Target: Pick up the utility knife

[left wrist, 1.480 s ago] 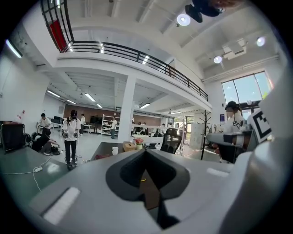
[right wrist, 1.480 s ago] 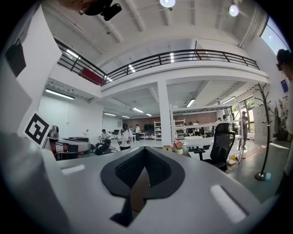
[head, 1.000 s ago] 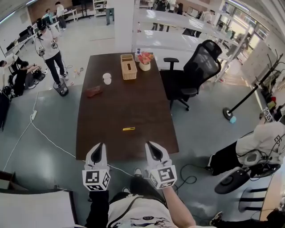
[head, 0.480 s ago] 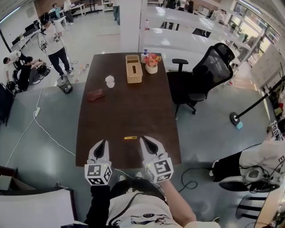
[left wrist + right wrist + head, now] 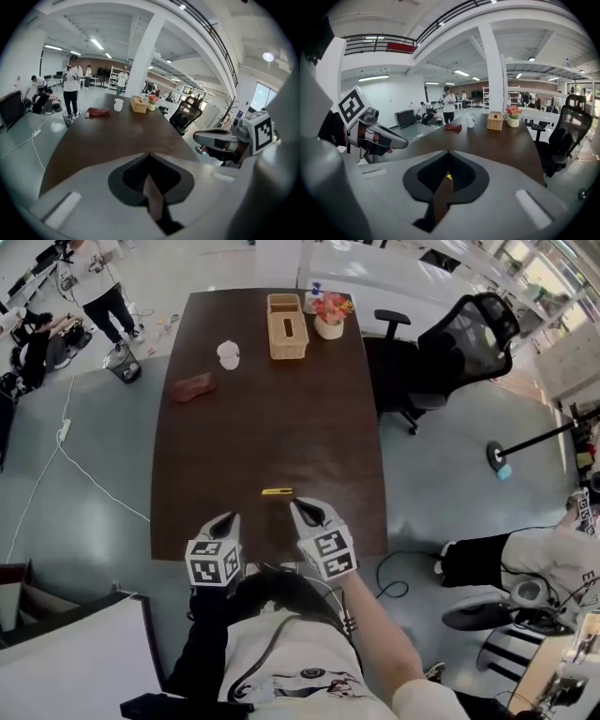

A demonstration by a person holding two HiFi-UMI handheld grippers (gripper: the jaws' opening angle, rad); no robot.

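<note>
Two grippers low over the near edge of the tabletop [image 5: 216,456], side by side, pointing toward the far edge. Jaws of left gripper [image 5: 228,519] pressed together, tips meeting, nothing between them. Jaws of right gripper [image 5: 300,508] likewise closed tight, nothing pinched

Knife [image 5: 277,491] flat on the tabletop, close to the near edge, about midway between the two long edges. Just beyond the tips of the right gripper and slightly to their left, apart from them, not touching. A little farther from the left gripper, ahead of it and to its right. In the right gripper view, knife [image 5: 448,176] only a yellow speck seen through the notch behind the closed jaws

At the far edge, wicker box [image 5: 287,326] with a dark slot in its top, contents not to be made out. Just beside it on the right, pale pot [image 5: 329,329] holding pink flowers [image 5: 333,306]. Toward the far left corner, white cup [image 5: 228,353], upright, inside not visible. Nearer the left edge, reddish-brown lump [image 5: 192,386], too small to identify

Long axis of knife across the tabletop, parallel to the near edge, at right angles to the way both grippers point. Yellow body; blade end too small to tell

Off the right edge, black chair [image 5: 450,343] on grey floor [image 5: 94,493]
</note>
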